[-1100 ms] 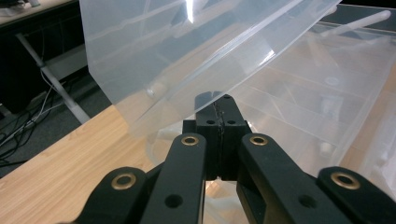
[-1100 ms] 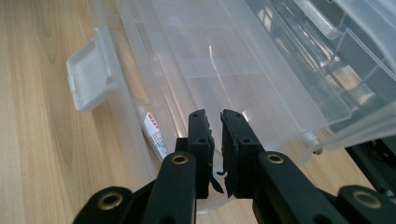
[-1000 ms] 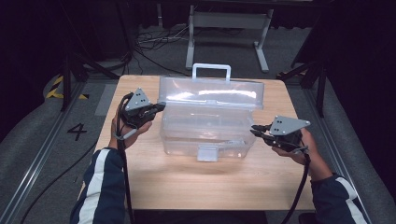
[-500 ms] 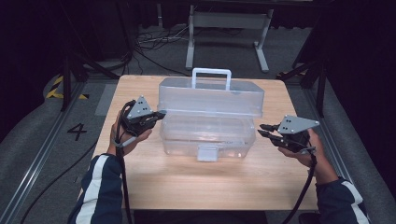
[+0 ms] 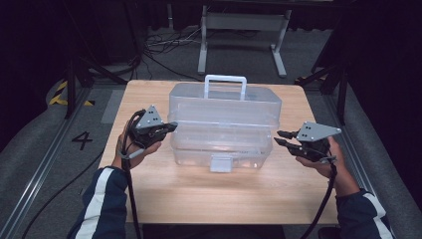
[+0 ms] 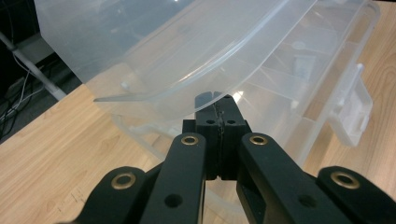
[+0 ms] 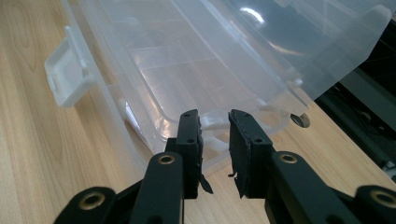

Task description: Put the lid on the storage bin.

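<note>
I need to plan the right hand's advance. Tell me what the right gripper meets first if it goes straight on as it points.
Probably the end wall of the clear plastic lidded storage box; the right gripper, jaws just opening with nothing between them, points at its lower rim, though depth is unclear.

A light wooden rectangular surface point(image 5: 219, 199) fills the middle of the frame. Around it lies grey carpeted floor point(image 5: 45, 164), with a black numeral 4 point(image 5: 82, 140) at middle left and yellow-and-black striped tape point(image 5: 60, 93) above it. A grey metal stand point(image 5: 242, 31) rises at top centre, with tangled black cables point(image 5: 161, 46) on the floor to its left.
</note>
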Demonstrator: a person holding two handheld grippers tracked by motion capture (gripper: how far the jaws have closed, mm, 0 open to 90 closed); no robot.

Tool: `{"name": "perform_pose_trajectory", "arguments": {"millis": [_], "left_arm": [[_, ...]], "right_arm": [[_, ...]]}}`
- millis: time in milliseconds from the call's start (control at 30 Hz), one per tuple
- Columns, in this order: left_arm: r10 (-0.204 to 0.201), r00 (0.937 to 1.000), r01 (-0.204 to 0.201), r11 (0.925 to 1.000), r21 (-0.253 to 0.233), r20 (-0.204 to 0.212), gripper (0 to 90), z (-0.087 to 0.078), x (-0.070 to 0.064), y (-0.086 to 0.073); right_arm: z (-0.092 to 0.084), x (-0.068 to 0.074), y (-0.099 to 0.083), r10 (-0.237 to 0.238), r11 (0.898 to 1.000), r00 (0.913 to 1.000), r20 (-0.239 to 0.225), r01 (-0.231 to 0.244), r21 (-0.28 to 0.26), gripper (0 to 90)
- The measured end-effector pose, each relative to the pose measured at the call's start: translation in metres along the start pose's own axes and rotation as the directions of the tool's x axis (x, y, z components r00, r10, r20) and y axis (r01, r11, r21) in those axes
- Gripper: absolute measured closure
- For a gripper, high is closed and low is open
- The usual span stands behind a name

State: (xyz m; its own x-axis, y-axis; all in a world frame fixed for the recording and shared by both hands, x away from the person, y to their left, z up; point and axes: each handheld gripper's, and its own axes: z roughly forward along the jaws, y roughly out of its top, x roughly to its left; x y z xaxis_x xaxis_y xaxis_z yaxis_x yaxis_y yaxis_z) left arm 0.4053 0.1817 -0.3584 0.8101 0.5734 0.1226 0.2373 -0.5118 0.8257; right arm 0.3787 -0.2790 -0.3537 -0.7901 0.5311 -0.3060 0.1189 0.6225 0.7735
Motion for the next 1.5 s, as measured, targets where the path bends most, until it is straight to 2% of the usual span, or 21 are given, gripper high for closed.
{"name": "perform_pose_trajectory", "arguments": {"millis": [133,167,233,367,633,767,967,1100,1200,1300,1367,1500], "left_arm": [[0.019,0.9997,-0.020,0.9992,0.036,0.012,90.0,0.000,-0.007,0.001],[0.023,0.9997,-0.023,0.9983,0.053,-0.002,90.0,-0.001,-0.010,0.002],[0.046,0.9989,-0.045,0.9970,0.063,-0.005,90.0,-0.002,-0.014,0.001],[0.051,0.9987,-0.050,0.9967,0.064,-0.007,90.0,-0.003,-0.018,-0.002],[0.043,0.9991,-0.043,0.9981,0.044,0.002,90.0,-0.007,-0.022,-0.007],[0.036,0.9994,-0.036,0.9975,0.061,0.004,89.6,-0.007,-0.022,-0.012],[0.032,0.9994,-0.033,0.9967,0.075,0.013,89.8,-0.006,-0.024,-0.022],[0.056,0.9984,-0.056,0.9922,0.111,0.004,90.0,-0.001,-0.028,-0.028],[0.062,0.9980,-0.063,0.9874,0.146,0.009,90.0,0.005,-0.029,-0.031],[0.048,0.9988,-0.049,0.9900,0.132,0.011,90.0,0.005,-0.028,-0.034],[0.059,0.9983,-0.059,0.9879,0.143,0.003,90.0,0.005,-0.028,-0.036],[0.046,0.9989,-0.045,0.9883,0.146,-0.002,90.0,0.005,-0.028,-0.041]], "right_arm": [[0.002,0.001,0.000,0.000,1.000,1.0000,-0.004,0.000,0.009,73.5],[0.002,0.001,0.000,0.000,1.000,1.0000,-0.005,0.000,0.009,73.4],[0.001,0.002,0.001,0.000,1.000,1.0000,-0.007,0.000,0.009,73.6],[0.003,0.003,0.000,0.000,1.000,0.9999,-0.016,0.001,0.026,73.9],[0.001,0.008,-0.006,0.010,0.999,0.9998,-0.016,-0.009,0.032,72.8],[0.001,0.008,-0.007,0.015,0.999,0.9997,-0.016,-0.015,0.031,72.6],[0.004,0.010,-0.012,0.018,0.998,0.9993,-0.032,-0.016,0.062,72.9],[0.006,0.012,-0.016,0.021,0.997,0.9993,-0.030,-0.019,0.079,76.4],[0.006,0.014,-0.022,0.038,0.997,0.9989,-0.027,-0.036,0.068,76.9],[0.004,0.013,-0.028,0.062,0.996,0.9976,-0.030,-0.060,0.062,76.8],[0.004,0.013,-0.030,0.076,0.995,0.9966,-0.032,-0.073,0.064,76.6],[0.006,0.013,-0.031,0.073,0.995,0.9969,-0.031,-0.071,0.064,76.4]]}}
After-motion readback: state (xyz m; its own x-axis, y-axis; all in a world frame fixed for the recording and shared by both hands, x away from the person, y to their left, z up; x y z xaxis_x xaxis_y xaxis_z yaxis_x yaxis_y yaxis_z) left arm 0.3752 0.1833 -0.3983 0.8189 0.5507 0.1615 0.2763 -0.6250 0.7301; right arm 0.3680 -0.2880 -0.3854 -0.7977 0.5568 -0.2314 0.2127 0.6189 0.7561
